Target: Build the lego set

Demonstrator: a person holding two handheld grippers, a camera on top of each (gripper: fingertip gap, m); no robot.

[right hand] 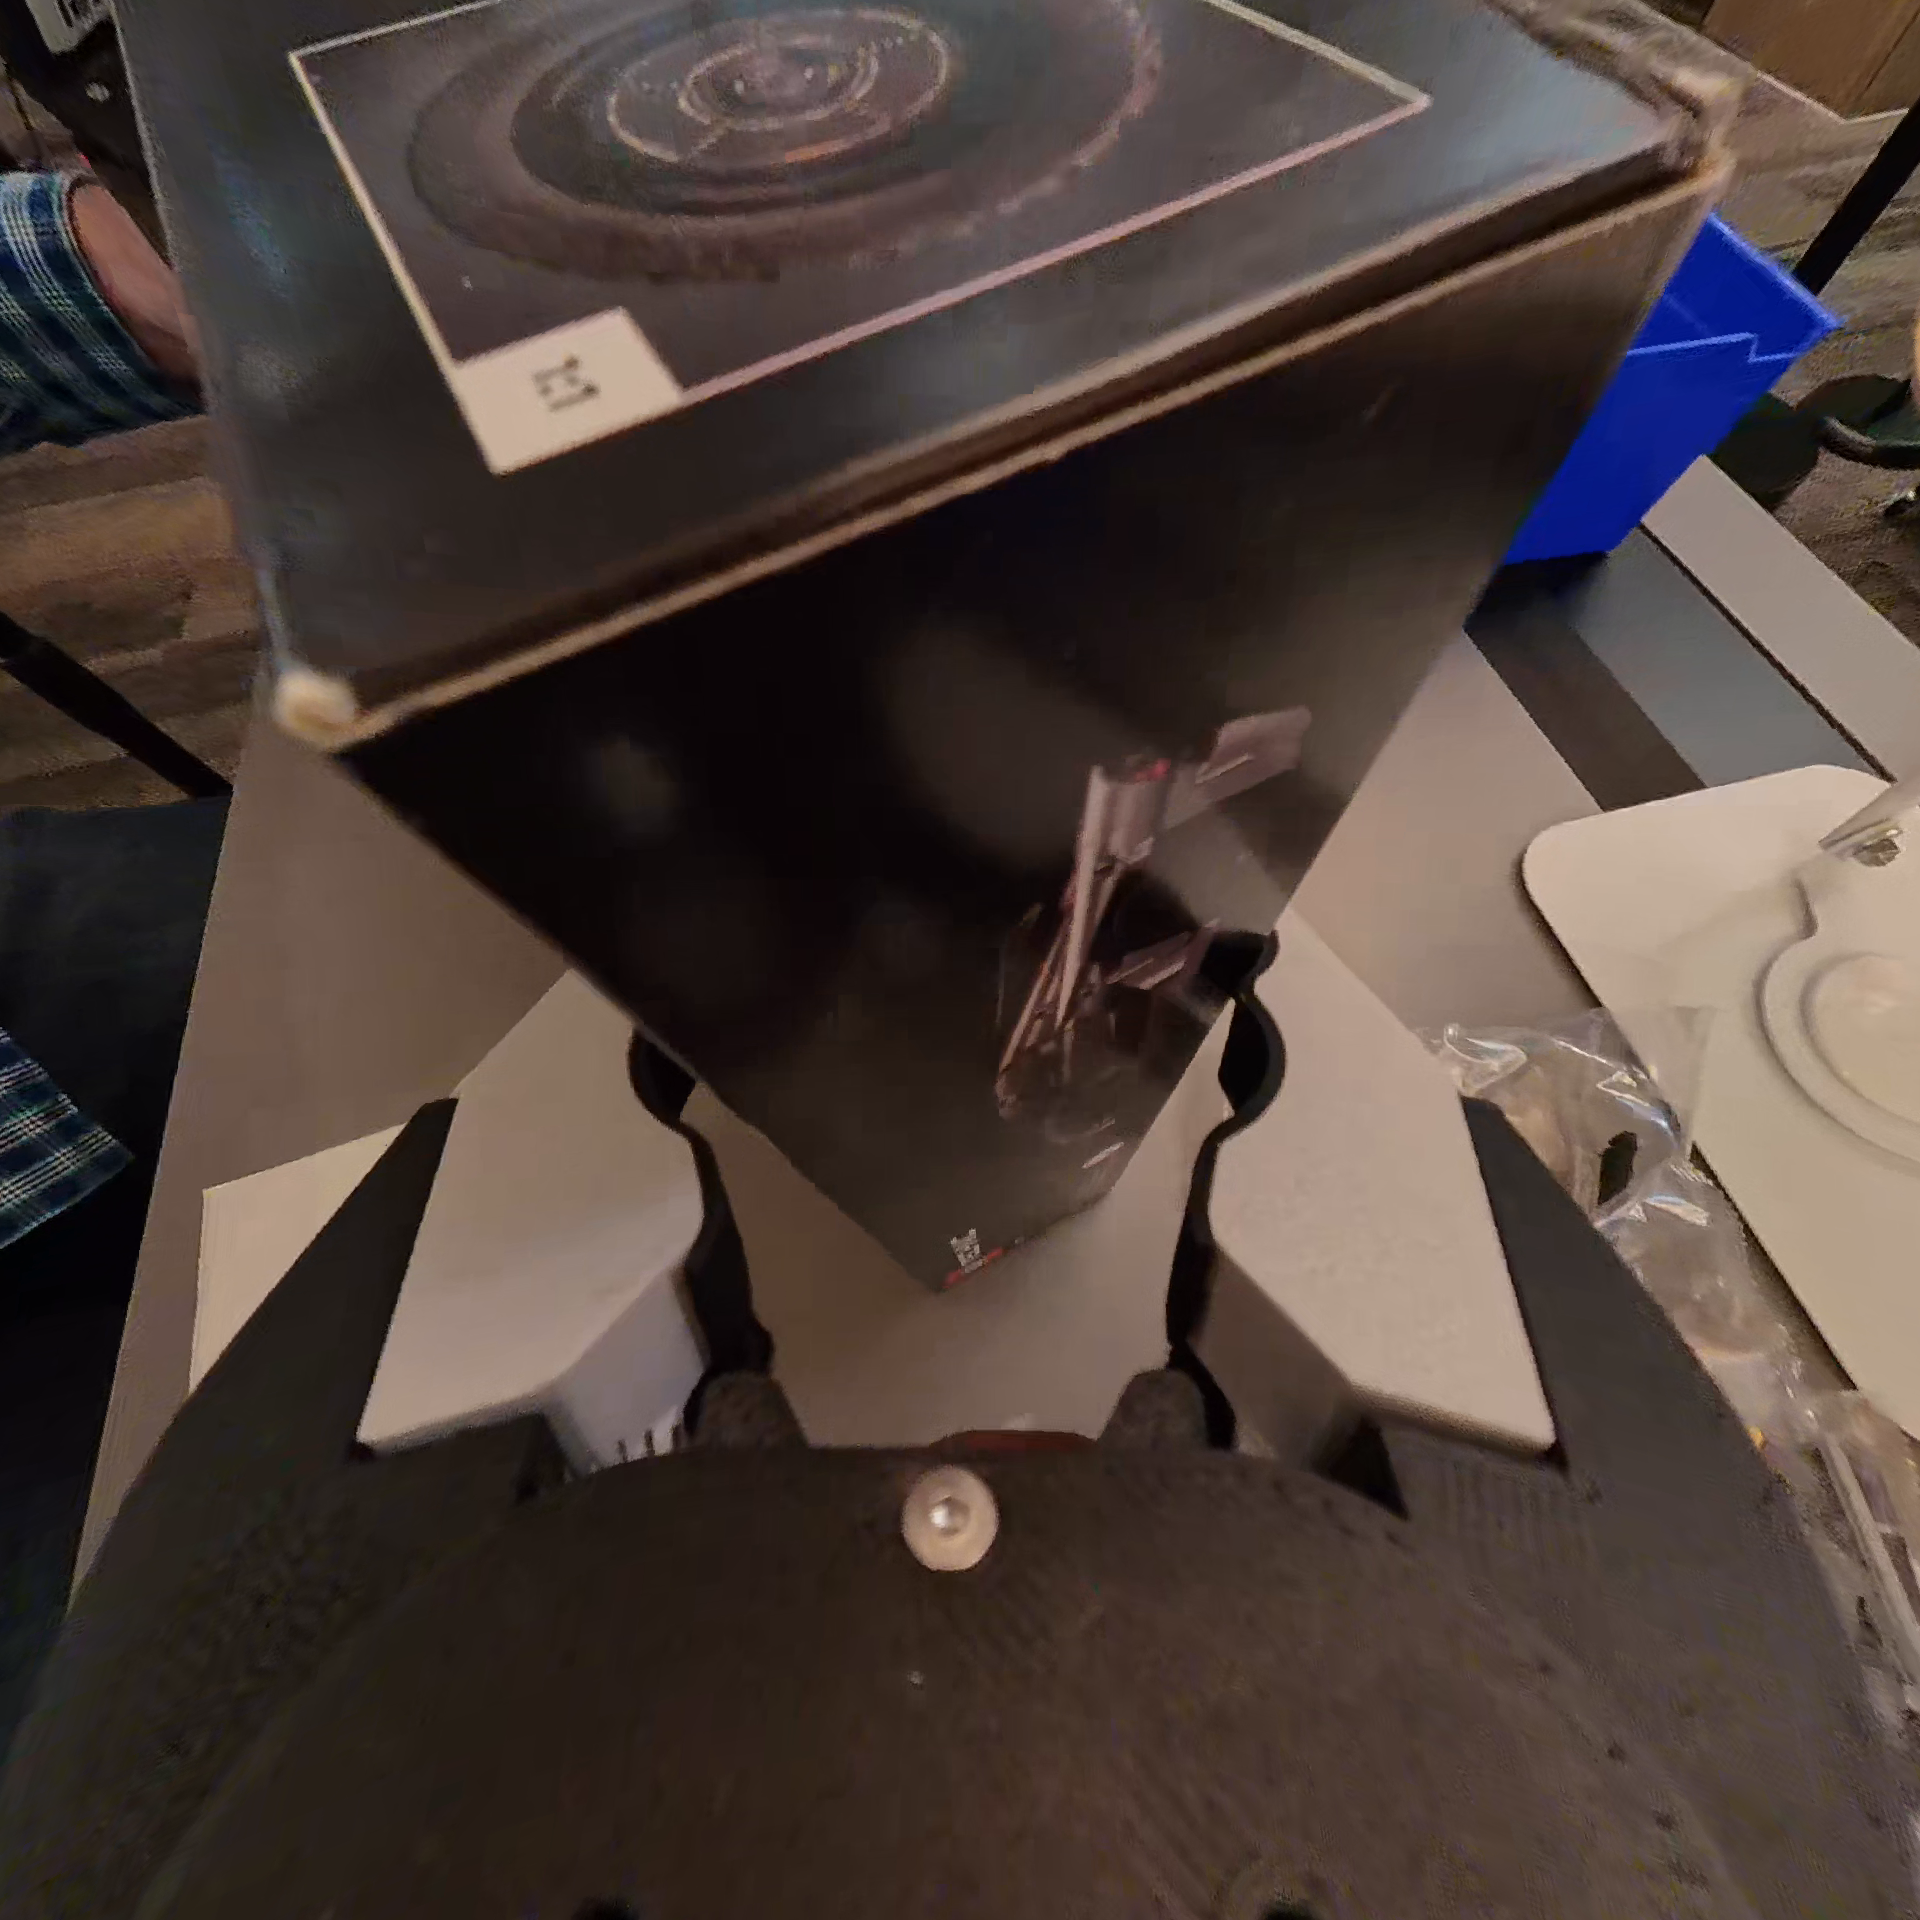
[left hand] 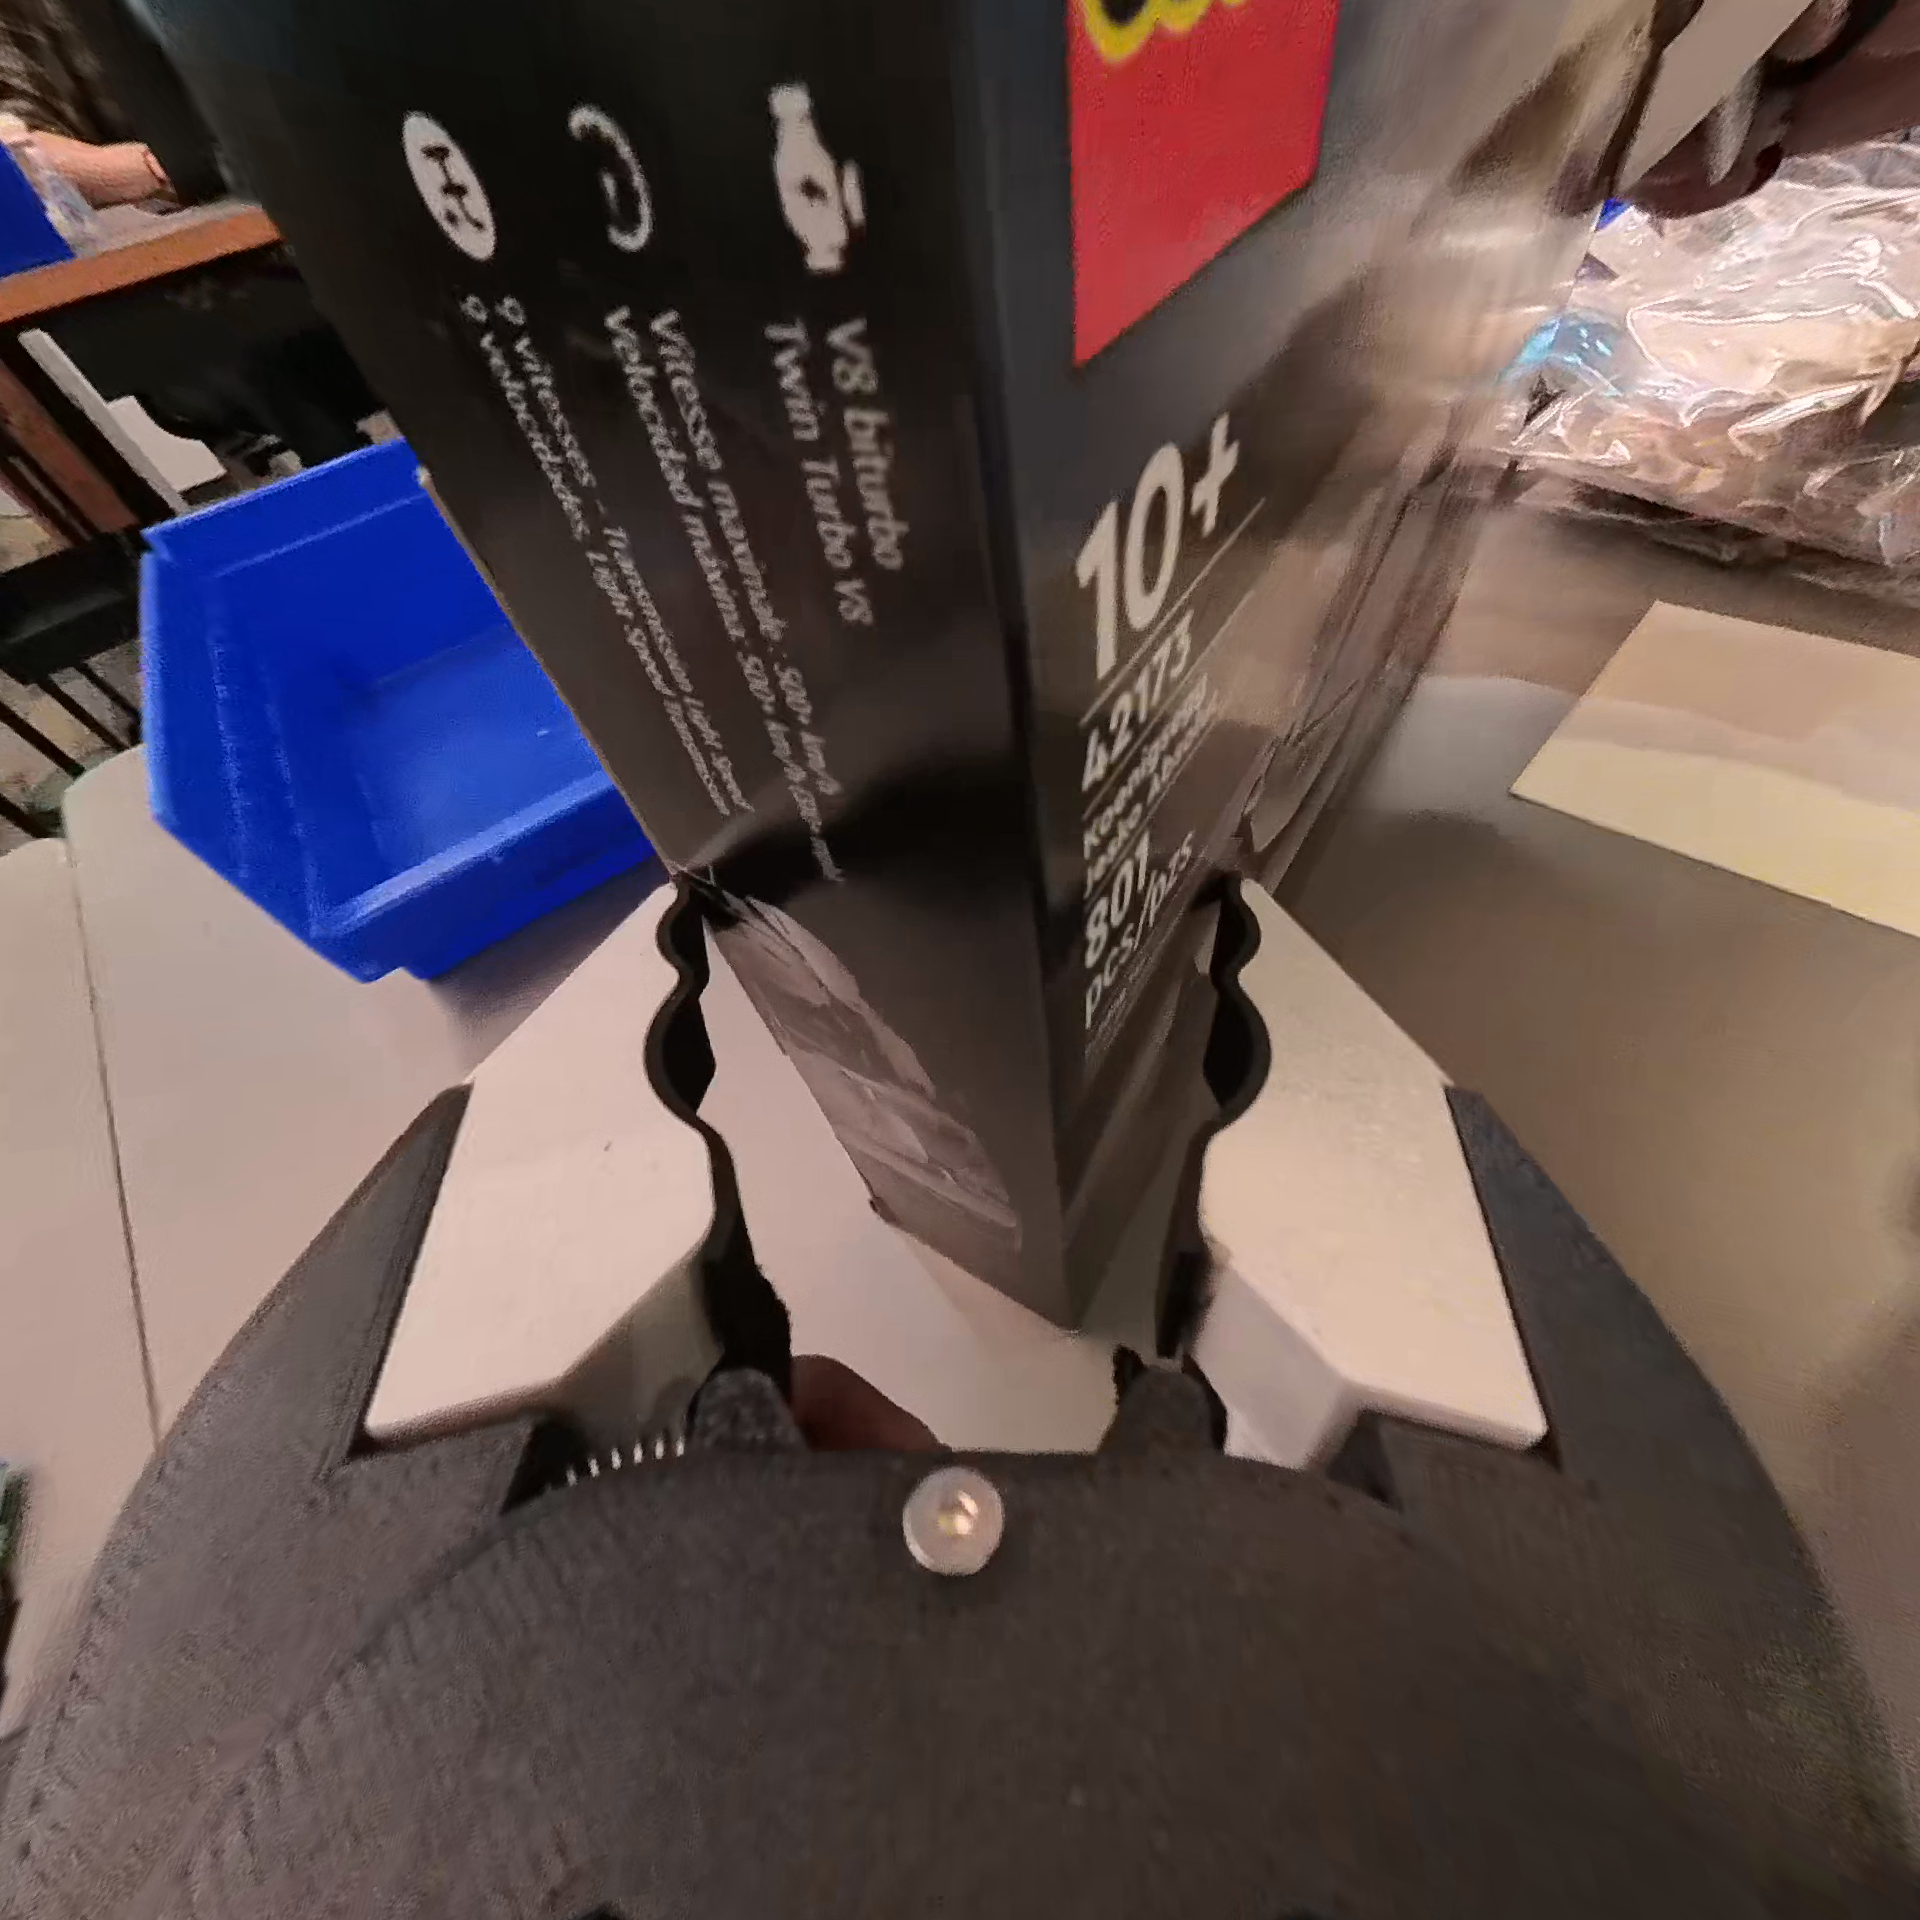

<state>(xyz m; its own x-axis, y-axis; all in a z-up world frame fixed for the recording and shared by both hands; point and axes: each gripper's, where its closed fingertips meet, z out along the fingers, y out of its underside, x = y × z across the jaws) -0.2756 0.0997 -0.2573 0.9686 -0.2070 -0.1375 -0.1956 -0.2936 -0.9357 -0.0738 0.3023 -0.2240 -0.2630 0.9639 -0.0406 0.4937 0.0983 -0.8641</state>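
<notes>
left gripper (left hand: 956, 935) has its fingers spread wide around one corner of the black lego box (left hand: 831, 520), the two tips just at the cardboard on either side, and whether they truly bite i cannot tell; the box is tipped up off the grey table (left hand: 260, 1039) with an end flap (left hand: 883, 1091) hanging open near that corner, so it reads as light, maybe partly emptied, stiff card but glossy and apt to slide; best taken across a hard edge, not the loose flap

behind it on the left sits a blue bin (left hand: 343, 727), and what shows of its inside is bare; off to the right lie clear plastic bags (left hand: 1714, 364), contents too blurred to name, and a pale sheet (left hand: 1745, 748) flat on the table

over to the right gripper (right hand: 951, 1029): fingers spread too, cradling the box's lower corner, the sealed end face uppermost; another blue bin (right hand: 1662, 395) stands beyond, inside hidden, and a crumpled bag (right hand: 1621, 1195) with small parts lies beside a white stand base (right hand: 1662, 935)
</notes>
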